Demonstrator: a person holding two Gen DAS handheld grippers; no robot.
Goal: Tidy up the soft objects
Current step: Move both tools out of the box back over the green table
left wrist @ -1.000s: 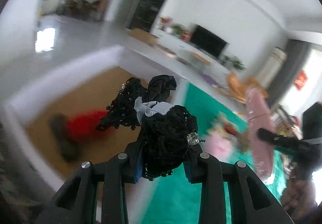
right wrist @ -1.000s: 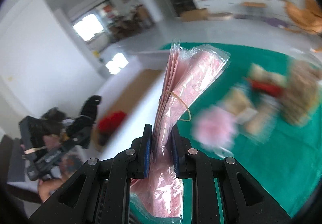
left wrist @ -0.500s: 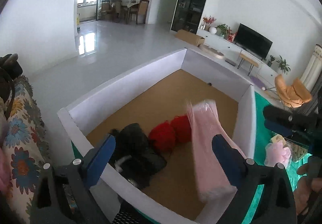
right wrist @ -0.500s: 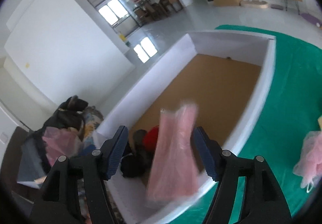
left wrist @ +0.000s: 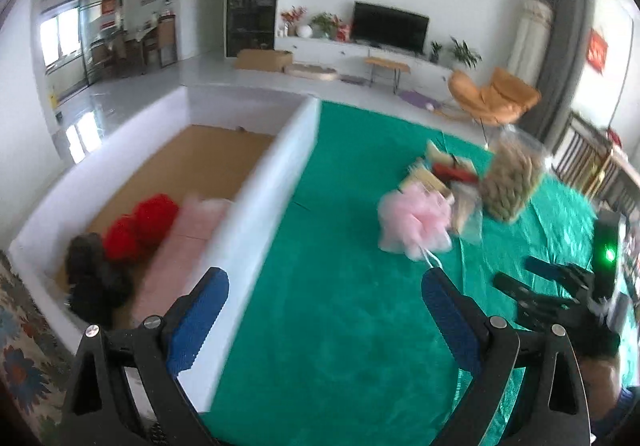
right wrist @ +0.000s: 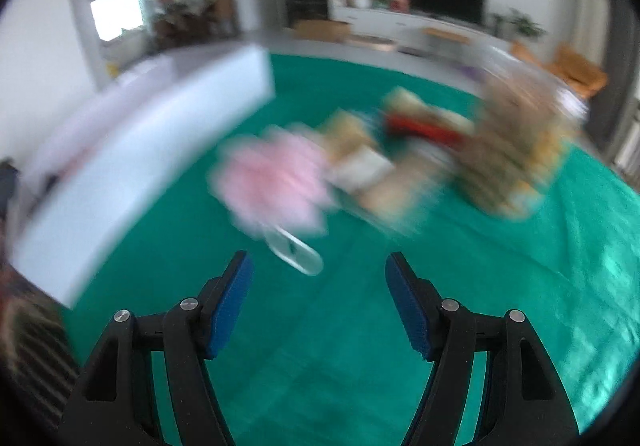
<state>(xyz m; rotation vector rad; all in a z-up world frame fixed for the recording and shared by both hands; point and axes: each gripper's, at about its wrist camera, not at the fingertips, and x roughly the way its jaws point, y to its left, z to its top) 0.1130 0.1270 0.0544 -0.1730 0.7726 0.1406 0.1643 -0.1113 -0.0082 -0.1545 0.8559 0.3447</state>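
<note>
My left gripper (left wrist: 325,286) is open and holds nothing, hanging over the green cloth (left wrist: 340,346) beside the white box (left wrist: 260,205). In the box lie a black lace bundle (left wrist: 92,278), two red soft balls (left wrist: 140,226) and a pink packet (left wrist: 188,238). A pink bath pouf (left wrist: 416,221) lies on the cloth ahead. My right gripper (right wrist: 318,262) is also open, with nothing between its blue pads. It points at the blurred pouf (right wrist: 276,181), whose white loop (right wrist: 296,250) lies just beyond the fingertips. The left wrist view shows the right gripper (left wrist: 524,274) low at the right.
Behind the pouf is a heap of small packets (left wrist: 440,169) and a clear bag of beige stuff (left wrist: 512,181). A floral cushion (left wrist: 24,346) lies at the left edge. The box wall (right wrist: 140,149) stands left of the right gripper.
Both grippers opened: the black lace bundle and the pink packet dropped into the box. Both then swung right, away from the box and toward the pouf on the green cloth.
</note>
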